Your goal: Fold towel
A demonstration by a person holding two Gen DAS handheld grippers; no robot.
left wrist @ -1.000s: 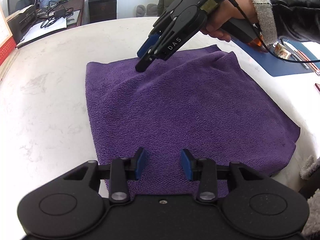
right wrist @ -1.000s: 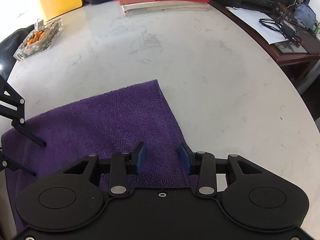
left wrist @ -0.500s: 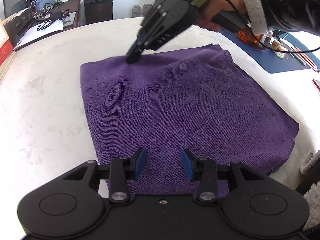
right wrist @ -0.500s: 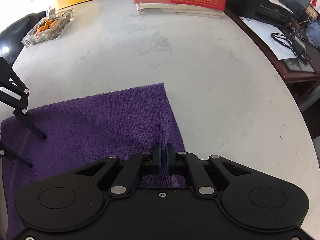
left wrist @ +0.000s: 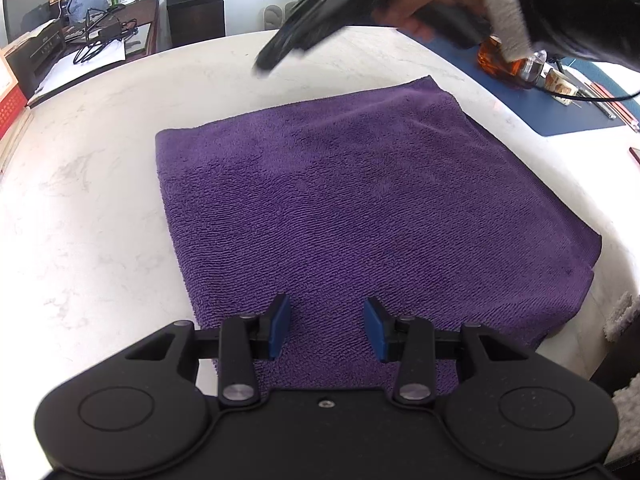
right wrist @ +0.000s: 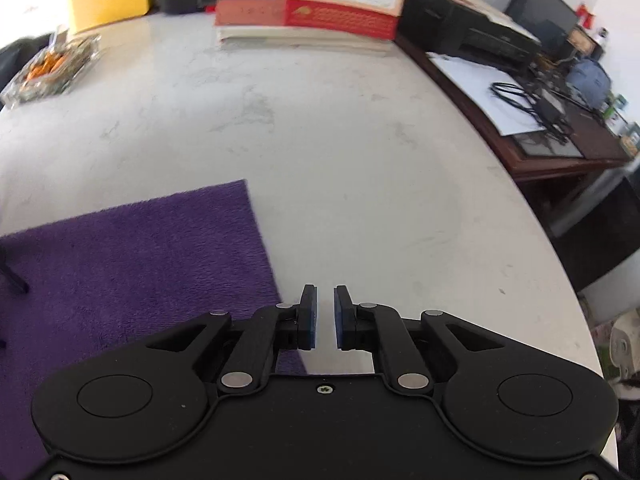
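A purple towel lies flat on the white marble table, folded into a rough rectangle. My left gripper is open, its blue pads just above the towel's near edge, holding nothing. My right gripper has its pads nearly together with a narrow gap and nothing between them; it hangs above bare table just past the towel's edge. In the left wrist view the right gripper is blurred, lifted above the table beyond the towel's far edge.
A glass ashtray sits at the far left of the table, a stack of books with a calendar at its back. A blue mat with an amber bottle lies right. A desk with printer and cables stands beyond the table edge.
My right gripper shut on the towel's far edge, then let go, lifted and moved off past the edge, now slightly parted. The towel lies flatter. The left gripper stayed open at the near edge.
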